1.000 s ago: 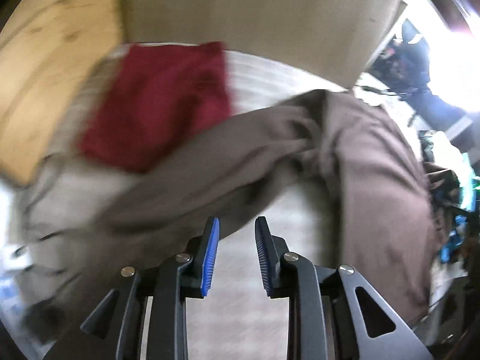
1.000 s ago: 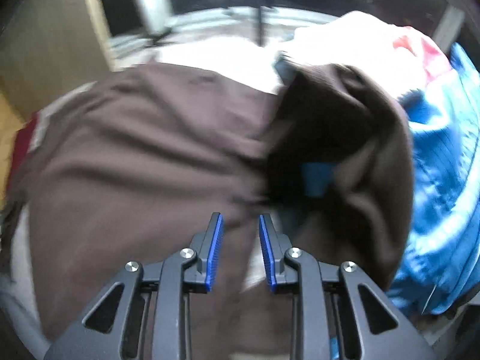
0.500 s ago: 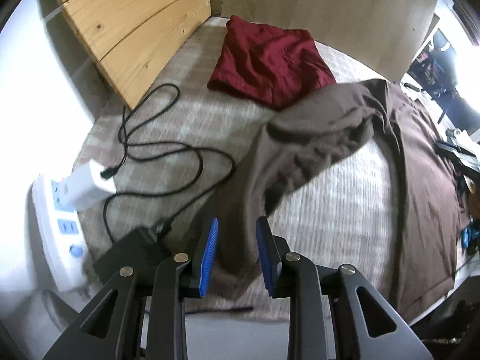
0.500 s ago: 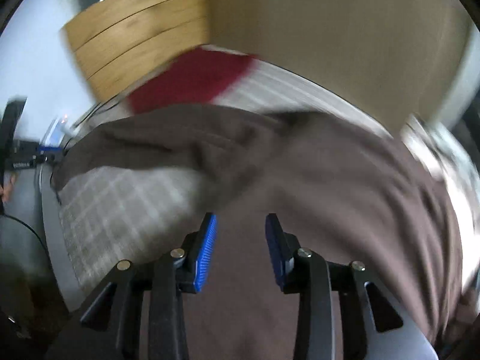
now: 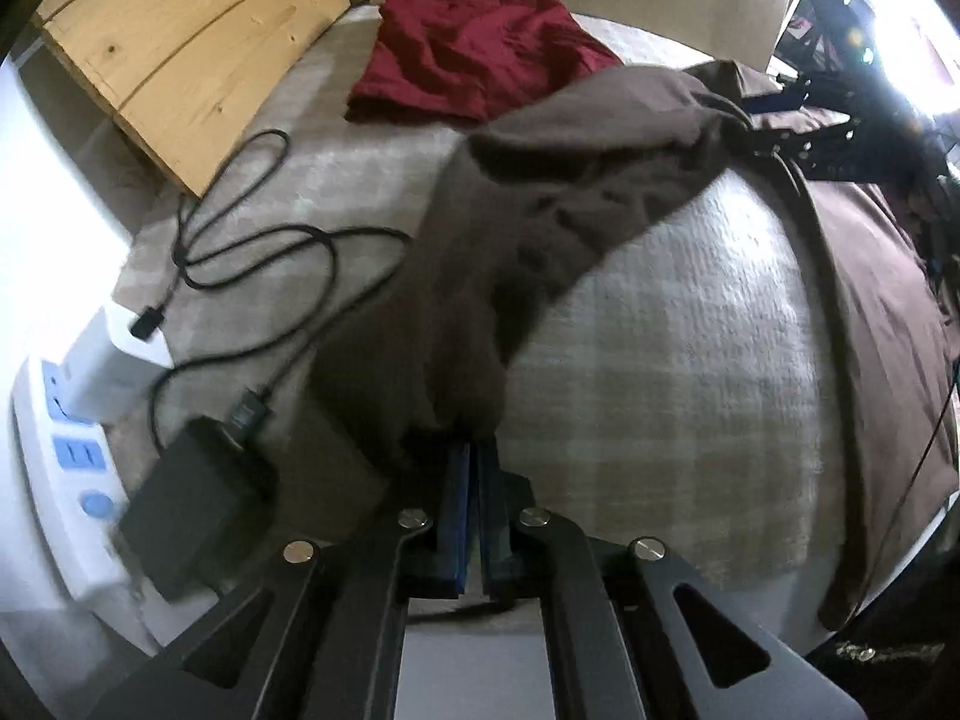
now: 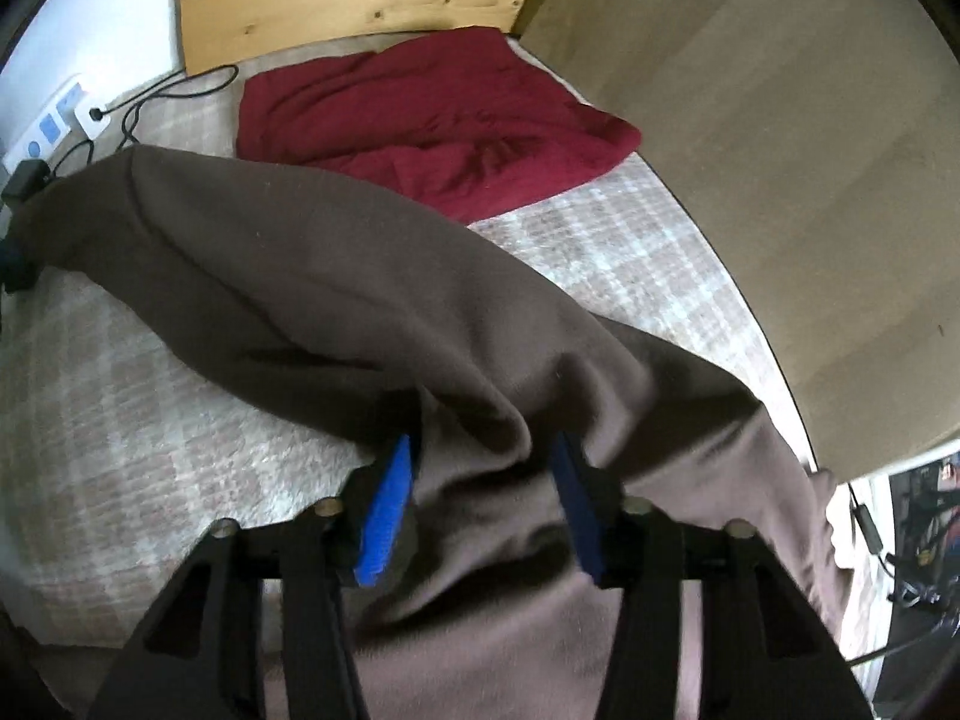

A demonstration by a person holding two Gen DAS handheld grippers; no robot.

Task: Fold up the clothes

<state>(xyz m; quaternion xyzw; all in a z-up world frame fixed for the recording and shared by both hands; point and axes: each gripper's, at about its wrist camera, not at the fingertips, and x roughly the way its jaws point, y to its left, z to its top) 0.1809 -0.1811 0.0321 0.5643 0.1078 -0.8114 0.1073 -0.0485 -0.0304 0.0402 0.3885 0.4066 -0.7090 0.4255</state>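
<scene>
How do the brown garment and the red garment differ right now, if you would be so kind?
The brown garment is stretched out and bunched, while the red garment lies as a compact folded square. The left gripper is shut on the brown one; nothing touches the red one, nearer the headboard. Both rest on the checked bedcover.

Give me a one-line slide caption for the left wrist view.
Left tongs shut on the end of a brown fabric garment stretched across the plaid bedspread, a folded dark red cloth beyond.

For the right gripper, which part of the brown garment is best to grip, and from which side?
Grip the bunched fold of the brown garment already lying between the open fingers of the right gripper, coming straight forward. The cloth rises there as a ridge, while the left gripper pinches its far end.
</scene>
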